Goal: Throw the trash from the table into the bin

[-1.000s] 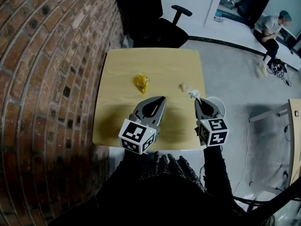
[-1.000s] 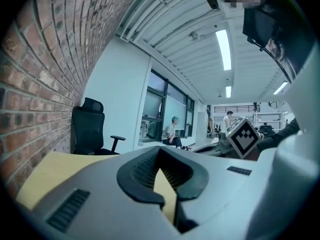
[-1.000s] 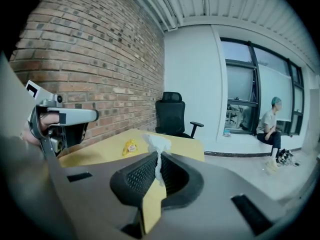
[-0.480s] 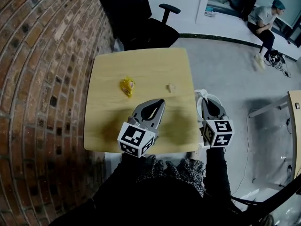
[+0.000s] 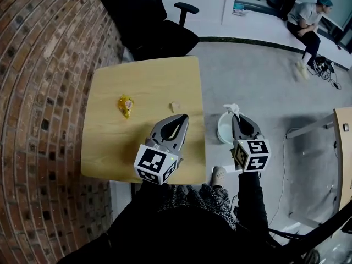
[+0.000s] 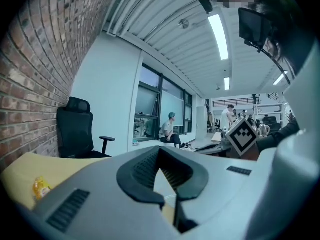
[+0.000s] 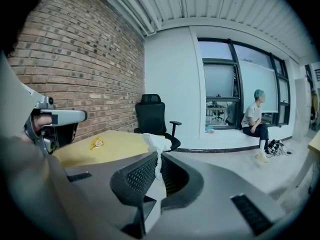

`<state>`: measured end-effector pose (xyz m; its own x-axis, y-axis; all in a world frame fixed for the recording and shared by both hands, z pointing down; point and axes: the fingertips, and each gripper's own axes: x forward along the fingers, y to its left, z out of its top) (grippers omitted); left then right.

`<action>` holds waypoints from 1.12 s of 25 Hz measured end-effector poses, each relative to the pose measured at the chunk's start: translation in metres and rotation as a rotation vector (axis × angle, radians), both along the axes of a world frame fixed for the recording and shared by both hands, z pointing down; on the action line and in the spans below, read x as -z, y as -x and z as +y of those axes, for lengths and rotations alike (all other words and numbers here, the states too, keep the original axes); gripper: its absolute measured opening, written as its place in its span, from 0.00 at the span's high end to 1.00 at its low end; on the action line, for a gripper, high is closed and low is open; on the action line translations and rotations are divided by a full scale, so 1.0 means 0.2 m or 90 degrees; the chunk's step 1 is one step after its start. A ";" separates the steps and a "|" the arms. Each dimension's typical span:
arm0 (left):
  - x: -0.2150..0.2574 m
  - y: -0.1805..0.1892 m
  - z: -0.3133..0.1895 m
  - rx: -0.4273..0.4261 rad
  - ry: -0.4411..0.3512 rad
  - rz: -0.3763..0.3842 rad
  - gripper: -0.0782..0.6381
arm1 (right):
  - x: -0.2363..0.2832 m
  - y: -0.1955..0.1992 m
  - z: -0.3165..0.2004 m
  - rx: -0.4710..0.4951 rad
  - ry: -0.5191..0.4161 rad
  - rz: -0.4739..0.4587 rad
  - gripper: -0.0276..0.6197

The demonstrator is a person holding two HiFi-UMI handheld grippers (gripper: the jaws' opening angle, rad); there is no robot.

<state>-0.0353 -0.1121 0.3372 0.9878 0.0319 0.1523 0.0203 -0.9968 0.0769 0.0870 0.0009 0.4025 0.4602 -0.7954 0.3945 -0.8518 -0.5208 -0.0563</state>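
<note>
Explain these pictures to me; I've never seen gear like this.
No robot here: a person holds a two-jaw gripper in each hand. One picture looks down from a head camera; the other two come from cameras on the grippers. On the table lie a yellow wrapper and a pale scrap. The right gripper is shut on a white tissue, by a white bin on the floor. The left gripper is shut and empty.
</note>
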 end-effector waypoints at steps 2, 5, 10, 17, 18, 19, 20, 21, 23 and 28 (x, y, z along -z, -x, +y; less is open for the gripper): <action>-0.01 -0.09 0.05 0.005 0.002 -0.005 0.89 | -0.01 -0.08 0.05 0.004 0.004 -0.002 0.92; -0.01 -0.22 0.11 0.012 0.003 -0.003 0.89 | -0.03 -0.21 0.13 0.008 0.004 -0.009 0.92; -0.02 -0.42 0.24 0.022 -0.001 -0.011 0.89 | -0.06 -0.41 0.24 0.023 -0.002 -0.017 0.92; -0.04 -0.64 0.41 0.046 0.005 -0.019 0.89 | -0.07 -0.65 0.39 0.045 0.008 -0.018 0.92; -0.04 -0.67 0.43 0.052 0.004 -0.020 0.89 | -0.07 -0.68 0.41 0.050 0.008 -0.017 0.92; -0.04 -0.70 0.44 0.057 0.004 -0.020 0.89 | -0.07 -0.71 0.42 0.055 0.008 -0.016 0.92; -0.03 -0.72 0.46 0.063 0.003 -0.020 0.89 | -0.07 -0.74 0.44 0.061 0.010 -0.015 0.92; -0.03 -0.73 0.48 0.068 0.003 -0.020 0.89 | -0.07 -0.76 0.45 0.066 0.012 -0.015 0.92; -0.03 -0.76 0.51 0.074 0.002 -0.022 0.89 | -0.08 -0.80 0.48 0.072 0.015 -0.017 0.92; -0.03 -0.81 0.56 0.090 0.001 -0.025 0.89 | -0.10 -0.86 0.51 0.092 0.018 -0.019 0.92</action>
